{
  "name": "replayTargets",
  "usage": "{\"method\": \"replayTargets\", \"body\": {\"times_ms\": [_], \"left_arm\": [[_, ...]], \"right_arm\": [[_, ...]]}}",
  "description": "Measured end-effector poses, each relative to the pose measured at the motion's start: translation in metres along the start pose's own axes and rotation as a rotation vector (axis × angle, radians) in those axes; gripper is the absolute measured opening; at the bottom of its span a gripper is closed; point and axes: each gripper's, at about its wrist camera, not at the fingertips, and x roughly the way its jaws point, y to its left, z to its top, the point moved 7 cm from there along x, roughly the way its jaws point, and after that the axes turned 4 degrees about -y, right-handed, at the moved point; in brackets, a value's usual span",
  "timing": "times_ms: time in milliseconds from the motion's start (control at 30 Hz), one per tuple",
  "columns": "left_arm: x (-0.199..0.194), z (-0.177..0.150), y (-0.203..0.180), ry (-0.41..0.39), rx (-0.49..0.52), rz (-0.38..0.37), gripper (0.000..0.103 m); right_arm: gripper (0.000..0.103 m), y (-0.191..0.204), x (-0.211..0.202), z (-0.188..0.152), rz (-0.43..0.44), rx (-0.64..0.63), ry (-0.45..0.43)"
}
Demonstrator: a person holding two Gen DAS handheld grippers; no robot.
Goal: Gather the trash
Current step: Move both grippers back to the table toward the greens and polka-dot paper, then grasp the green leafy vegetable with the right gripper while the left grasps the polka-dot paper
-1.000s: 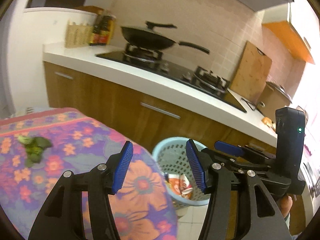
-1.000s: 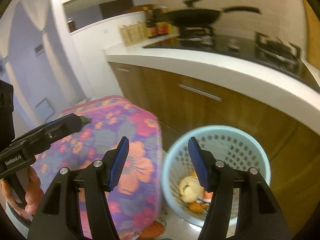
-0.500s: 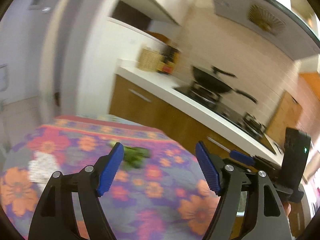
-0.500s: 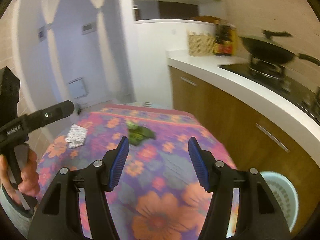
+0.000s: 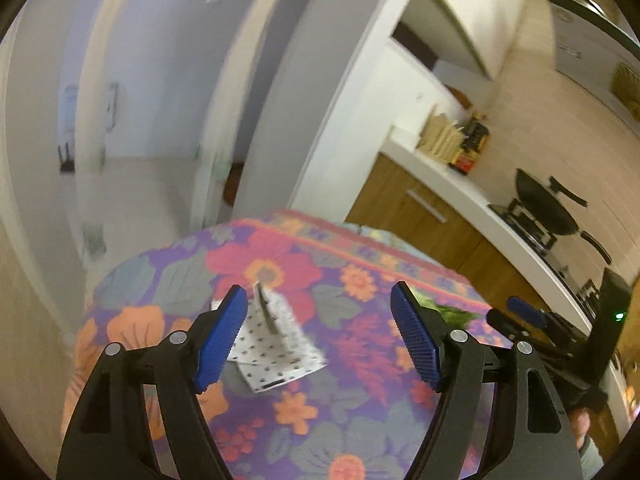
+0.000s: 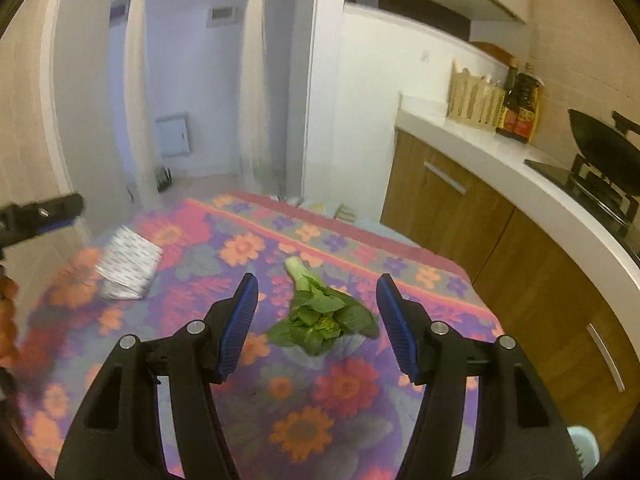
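Observation:
A white dotted paper wrapper (image 5: 276, 344), crumpled with one flap sticking up, lies on the flower-patterned tablecloth (image 5: 360, 392). My left gripper (image 5: 318, 292) hovers over it, open, with its left finger next to the wrapper's edge and nothing pressed. A bunch of green leafy vegetable (image 6: 320, 316) lies further right on the cloth (image 6: 340, 392). My right gripper (image 6: 318, 282) is open above it, and the greens show between the fingers, untouched. The wrapper (image 6: 126, 266) also shows at the left of the right wrist view.
A white kitchen counter (image 6: 520, 168) on wooden cabinets runs along the table's right side, carrying a wicker basket (image 6: 476, 100), dark bottles (image 6: 520, 108) and a black wok (image 5: 544, 208). The rim of a light blue bin (image 6: 584, 444) peeks out at the table's right corner. Bare floor lies beyond.
Both grippers swung left from over the blue bin to over the table. The left jaws widened. The wrapper and the greens now sit in front of the fingers.

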Motion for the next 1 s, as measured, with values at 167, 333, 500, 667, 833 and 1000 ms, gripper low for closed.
{"method": "replayTargets", "body": {"times_ms": [167,333,500,667,833,1000], "left_arm": [[0.027,-0.006,0.013,0.046,-0.087,-0.029,0.072],[0.050,-0.016,0.014,0.082,-0.050,0.007,0.070],[0.059,-0.030,0.015,0.094,-0.050,0.010,0.067],[0.063,-0.033,0.014,0.117,-0.045,0.015,0.050],[0.069,-0.039,0.017,0.158,-0.068,-0.005,0.012],[0.065,-0.040,0.013,0.138,-0.061,-0.021,0.003]], "right_arm": [[0.058,-0.008,0.034,-0.004,0.018,0.001,0.051],[0.058,-0.016,0.051,-0.011,0.061,0.044,0.097],[0.058,-0.012,0.066,-0.017,0.106,0.042,0.174],[0.058,-0.013,0.078,-0.026,0.131,0.062,0.251],[0.056,-0.008,0.082,-0.031,0.111,0.031,0.290],[0.031,-0.012,0.080,-0.031,0.100,0.046,0.284]]}}
